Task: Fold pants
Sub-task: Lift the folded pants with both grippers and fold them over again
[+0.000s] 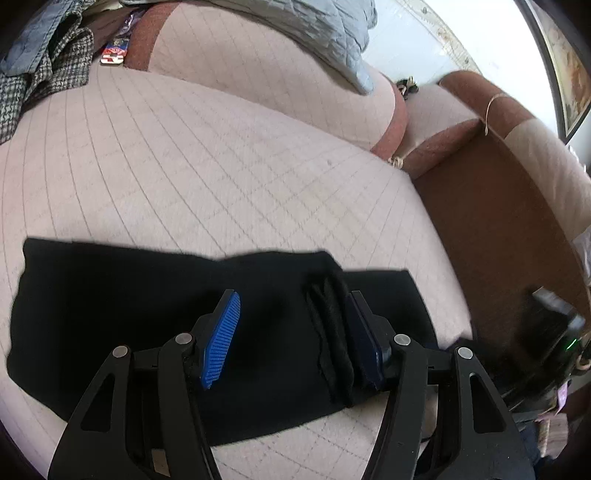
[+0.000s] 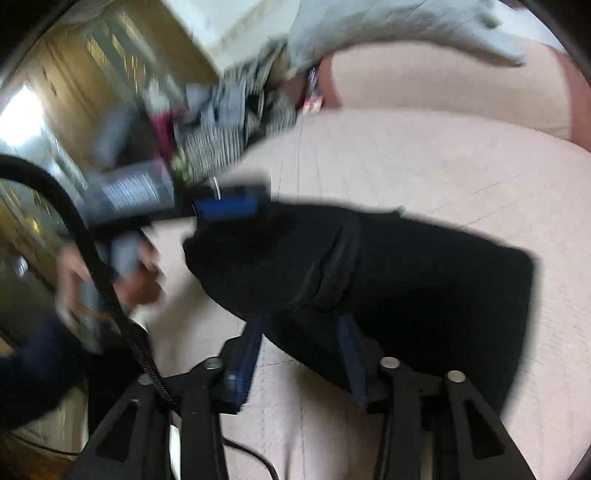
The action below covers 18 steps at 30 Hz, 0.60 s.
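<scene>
Black pants (image 1: pixel 147 306) lie folded into a long band across the pink quilted sofa seat (image 1: pixel 184 166). My left gripper (image 1: pixel 293 332) hovers over their right part with the jaws open; a raised ridge of black cloth (image 1: pixel 332 332) lies just inside its right pad, and nothing is pinched. In the right wrist view the pants (image 2: pixel 424 280) fill the middle, blurred. My right gripper (image 2: pixel 299 354) is open over their near edge, with cloth showing between the blue pads and no grip on it. The left gripper (image 2: pixel 229 206), held by a hand (image 2: pixel 144 284), sits at the pants' far left end.
A grey quilted blanket (image 1: pixel 325 33) drapes over the back cushion (image 1: pixel 258 85). A pile of checked and grey clothes (image 1: pixel 48 81) lies at the seat's far left. The brown armrest (image 1: pixel 498 221) bounds the right side, and a dark device with a green light (image 1: pixel 565 343) sits beyond it.
</scene>
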{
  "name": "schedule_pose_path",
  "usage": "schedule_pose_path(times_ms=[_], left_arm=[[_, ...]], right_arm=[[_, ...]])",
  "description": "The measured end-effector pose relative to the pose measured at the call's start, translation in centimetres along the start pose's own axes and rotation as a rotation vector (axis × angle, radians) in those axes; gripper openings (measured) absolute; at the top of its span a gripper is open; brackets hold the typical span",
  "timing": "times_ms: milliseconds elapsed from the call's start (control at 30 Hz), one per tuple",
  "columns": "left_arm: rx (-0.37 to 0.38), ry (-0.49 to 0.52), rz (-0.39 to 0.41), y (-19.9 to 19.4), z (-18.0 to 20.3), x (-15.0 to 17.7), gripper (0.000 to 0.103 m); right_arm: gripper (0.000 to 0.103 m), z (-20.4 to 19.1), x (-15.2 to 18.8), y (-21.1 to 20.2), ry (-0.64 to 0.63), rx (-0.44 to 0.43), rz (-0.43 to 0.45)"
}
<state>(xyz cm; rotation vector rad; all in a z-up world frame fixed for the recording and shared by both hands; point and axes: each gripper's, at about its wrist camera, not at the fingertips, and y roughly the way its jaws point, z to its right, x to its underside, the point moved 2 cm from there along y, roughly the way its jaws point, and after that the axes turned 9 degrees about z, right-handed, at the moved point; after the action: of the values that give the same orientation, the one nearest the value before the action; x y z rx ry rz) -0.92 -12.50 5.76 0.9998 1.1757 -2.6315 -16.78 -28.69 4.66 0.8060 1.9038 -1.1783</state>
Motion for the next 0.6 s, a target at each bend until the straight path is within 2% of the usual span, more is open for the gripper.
schedule_pose_path(times_ms=[67,133,200,267,333,367,400,433,533,600], left_arm=[[0.01,0.019,-0.021,0.5,1.0,1.4,0.059],[0.011,0.041,-0.036,1.5,2.1,2.5,0.059],[-0.013,0.077,-0.062,2.2,3.0,3.9,0.059],[-0.06,0.102,-0.085,3.9,3.9,4.8,0.059],[-0.075,0.097,-0.104,4.9,4.3,5.4,0.059],[-0.08,0.105,-0.104,5.2,4.7,5.5,0.05],[-0.087,0.121,-0.108,5.3,5.0,5.4,0.035],[-0.107,0.147,-0.115,5.1,5.3,5.3,0.03],[-0.16,0.158,-0.098,4.7,4.4,5.2,0.029],[-0.161,0.134,-0.087,4.7,3.5,5.2,0.029]], right_arm=[[0.05,1.5,-0.5,-2.9,0.024,0.047,0.073],[0.05,3.2,-0.6,-4.2,0.046,0.112,0.1],[0.05,4.4,-0.3,-4.3,0.068,0.163,0.094],[0.05,4.8,0.1,-3.8,0.069,0.171,0.084],[0.048,5.0,0.6,-2.6,0.062,0.186,0.059],[0.046,5.3,1.1,-2.7,0.058,0.189,0.042],[0.046,5.0,1.2,-2.5,0.047,0.192,0.042],[0.046,4.9,1.2,-2.7,0.033,0.189,0.049],[0.046,4.6,1.6,-2.0,0.026,0.167,0.039],[0.046,4.9,2.6,-0.8,0.034,0.16,0.0]])
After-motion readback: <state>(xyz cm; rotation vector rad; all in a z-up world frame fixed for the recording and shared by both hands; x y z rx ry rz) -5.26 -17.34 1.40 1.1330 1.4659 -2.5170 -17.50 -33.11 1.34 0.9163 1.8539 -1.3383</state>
